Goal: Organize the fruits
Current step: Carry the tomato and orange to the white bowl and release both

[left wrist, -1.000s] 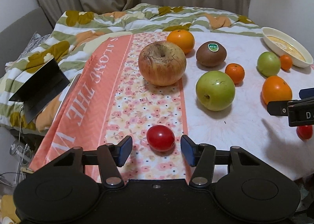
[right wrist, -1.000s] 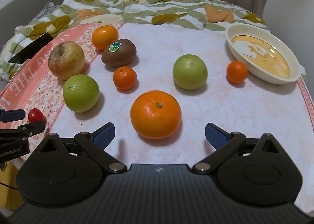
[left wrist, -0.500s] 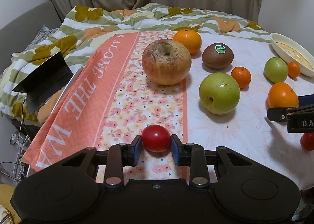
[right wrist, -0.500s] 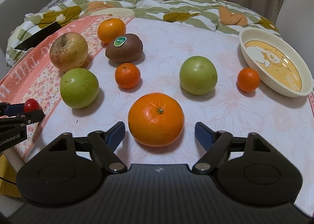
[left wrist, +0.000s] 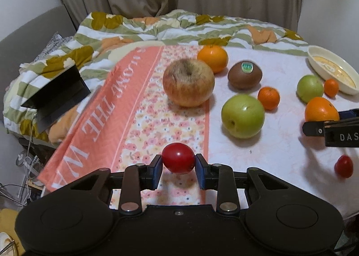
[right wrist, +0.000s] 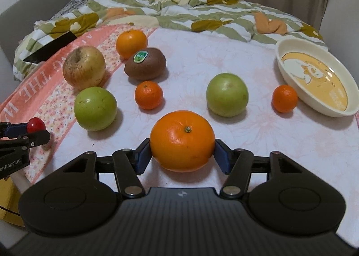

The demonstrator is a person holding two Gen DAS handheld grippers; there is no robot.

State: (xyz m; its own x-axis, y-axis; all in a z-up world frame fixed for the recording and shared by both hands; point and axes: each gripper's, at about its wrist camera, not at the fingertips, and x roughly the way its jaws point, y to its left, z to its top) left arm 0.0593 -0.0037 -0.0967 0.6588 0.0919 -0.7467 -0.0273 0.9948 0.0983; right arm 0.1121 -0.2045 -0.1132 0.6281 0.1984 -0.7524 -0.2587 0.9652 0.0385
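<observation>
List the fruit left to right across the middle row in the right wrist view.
Green apple → small orange mandarin → second green apple → second small mandarin, just left of the cream oval dish.

Dim warm indoor light; soft shadows under fruit on the desk point(right wrist: 258, 143); slight motion blur; fisheye bending, dark corners.

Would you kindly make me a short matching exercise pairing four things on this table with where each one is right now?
Things:
1. cherry tomato
2. large orange
3. kiwi
4. bowl

Places:
A. far right of the table
B. between the right tongs
C. gripped by the left tongs
D. just in front of the far orange

Pairs: 1-C, 2-B, 3-D, 4-A
</observation>
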